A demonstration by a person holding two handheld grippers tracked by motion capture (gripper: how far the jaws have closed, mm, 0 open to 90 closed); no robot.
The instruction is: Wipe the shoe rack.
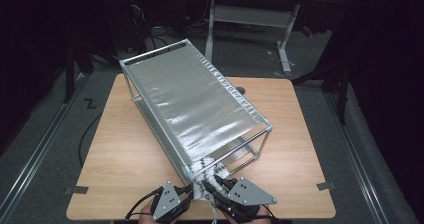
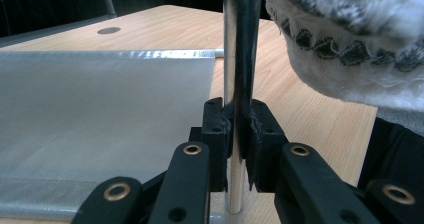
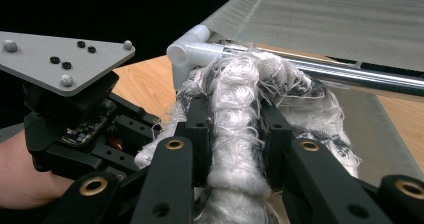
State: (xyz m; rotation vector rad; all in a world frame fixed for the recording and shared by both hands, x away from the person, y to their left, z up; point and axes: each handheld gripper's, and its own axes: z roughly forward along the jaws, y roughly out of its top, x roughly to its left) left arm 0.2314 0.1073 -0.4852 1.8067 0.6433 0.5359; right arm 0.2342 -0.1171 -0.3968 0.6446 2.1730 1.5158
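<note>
While my left gripper [image 2: 239,134] clamps the rack's corner post [image 2: 231,59], right gripper [image 3: 234,134] fingers pinch the white towel [image 3: 240,99] draped over the rack's near rail [image 3: 350,74]; step: hanging it; next likely pull it evenly across.

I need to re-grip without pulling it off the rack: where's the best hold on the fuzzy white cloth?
Grip the cloth on its bunched hanging roll just below the rack's top rail, coming from the near corner: there it is thick enough to pinch between the jaws.

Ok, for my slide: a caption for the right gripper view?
Right gripper clamps a fluffy white cloth draped over the rack's top rail.
</note>
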